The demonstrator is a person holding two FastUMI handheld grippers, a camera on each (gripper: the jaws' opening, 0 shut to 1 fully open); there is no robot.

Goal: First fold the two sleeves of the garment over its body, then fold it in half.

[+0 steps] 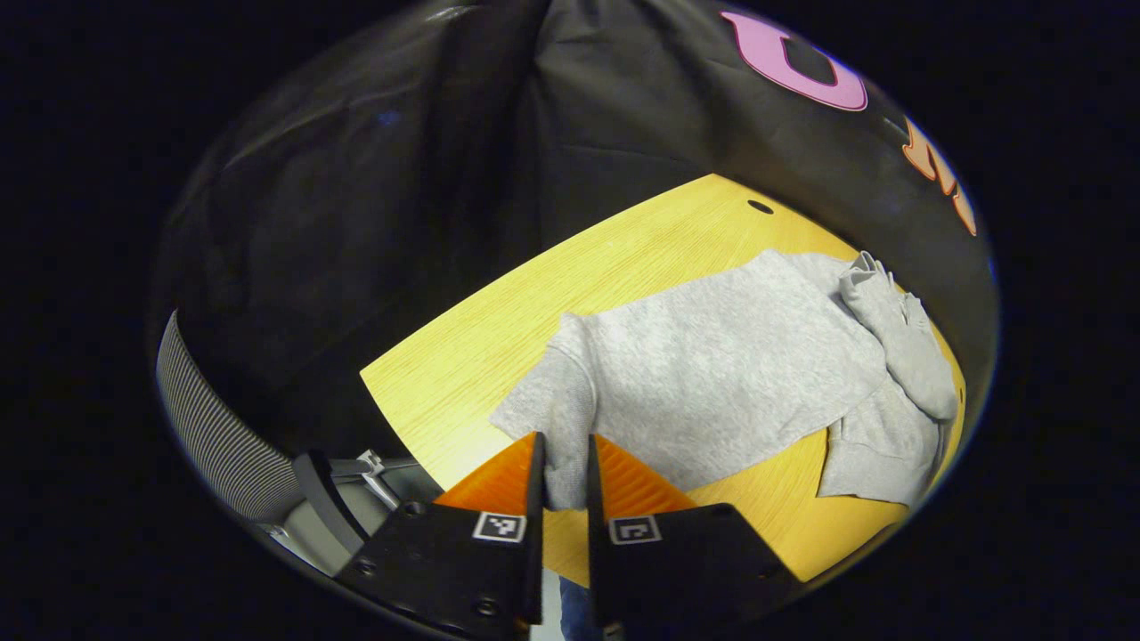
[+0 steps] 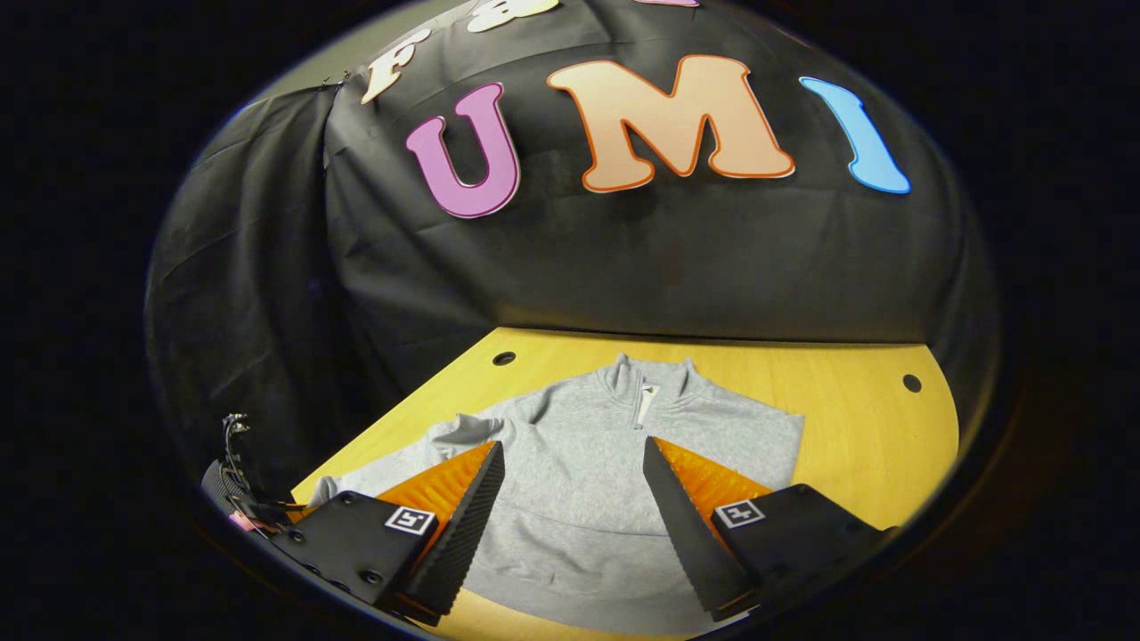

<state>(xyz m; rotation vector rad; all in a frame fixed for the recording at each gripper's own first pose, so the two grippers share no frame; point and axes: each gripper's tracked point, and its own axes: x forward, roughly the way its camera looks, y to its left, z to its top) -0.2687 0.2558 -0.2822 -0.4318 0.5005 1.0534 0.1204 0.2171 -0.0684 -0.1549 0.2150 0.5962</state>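
A grey zip-neck sweatshirt (image 2: 579, 499) lies flat on the yellow wooden table (image 2: 855, 463), collar (image 2: 648, 378) toward the wall. In the left gripper view the sweatshirt (image 1: 721, 374) spreads across the table, and its near sleeve (image 1: 561, 401) runs down into my left gripper (image 1: 565, 441), which is shut on the sleeve's end. The far sleeve (image 1: 899, 338) lies bunched and folded over the body. My right gripper (image 2: 573, 443) hangs wide open just above the sweatshirt's chest, with nothing between its fingers.
The table has round holes (image 2: 504, 358) (image 2: 906, 383) near its back corners. A mesh chair back (image 1: 209, 427) and a metal frame (image 1: 374, 472) stand beyond the table's left edge. Bare wood (image 1: 499, 312) lies left of the garment.
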